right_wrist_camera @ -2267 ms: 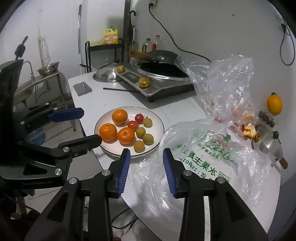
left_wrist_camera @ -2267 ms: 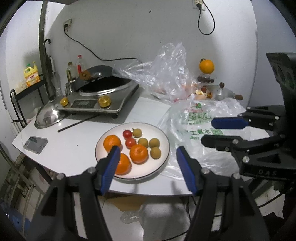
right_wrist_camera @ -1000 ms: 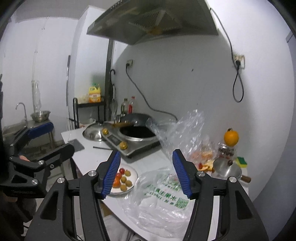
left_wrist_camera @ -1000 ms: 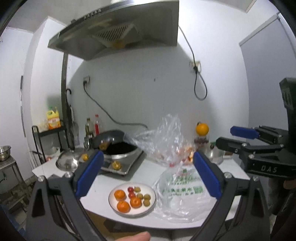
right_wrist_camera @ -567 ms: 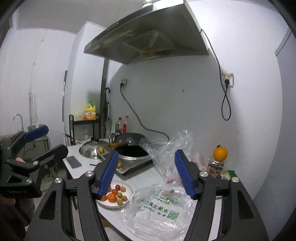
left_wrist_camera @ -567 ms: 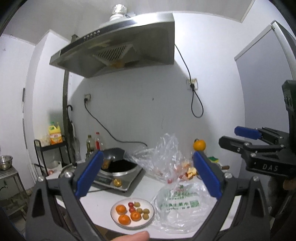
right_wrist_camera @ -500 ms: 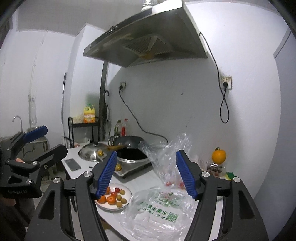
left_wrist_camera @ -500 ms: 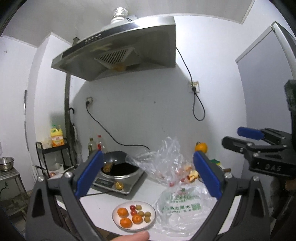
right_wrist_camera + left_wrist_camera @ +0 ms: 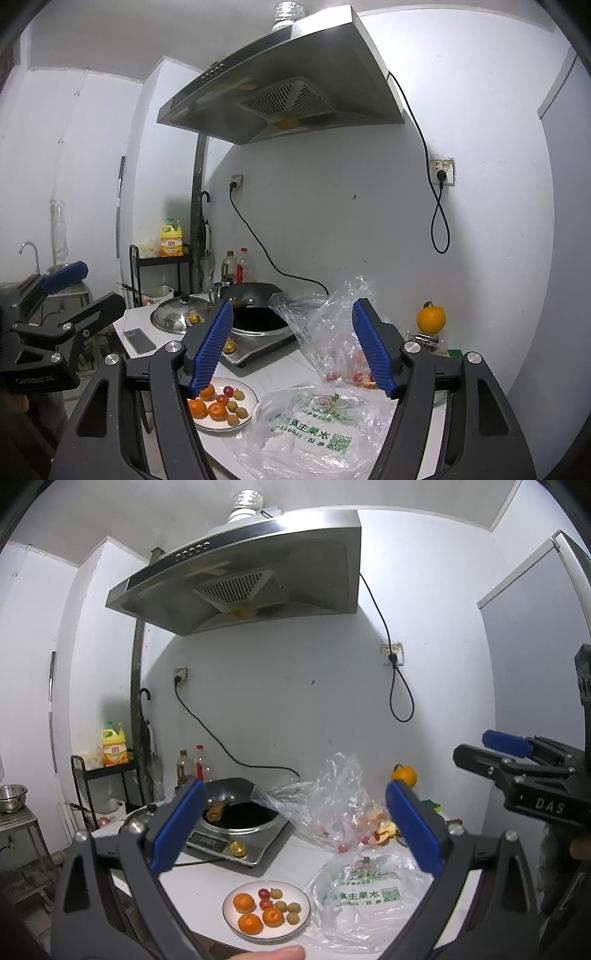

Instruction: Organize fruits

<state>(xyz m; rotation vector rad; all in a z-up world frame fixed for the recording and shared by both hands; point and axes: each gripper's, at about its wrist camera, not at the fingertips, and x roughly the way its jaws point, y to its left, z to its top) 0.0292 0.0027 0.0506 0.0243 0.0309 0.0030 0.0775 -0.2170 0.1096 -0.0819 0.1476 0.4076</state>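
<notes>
Both grippers, left gripper [image 9: 295,827] and right gripper [image 9: 295,349], gape wide and empty, the right's jaws having just been opening. They hover well back from the plate [image 9: 236,925] at six o'clock, likely resting between picks.

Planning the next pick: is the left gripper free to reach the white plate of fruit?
Probably yes: the left gripper is open and empty, with nothing between it and the white plate, though it is held well back.

Fruit plate seen past the right gripper [image 9: 291,350]
Its jaws have just been opening; nothing is held between them. A plate [image 9: 248,409] of fruits is seen below.
</notes>
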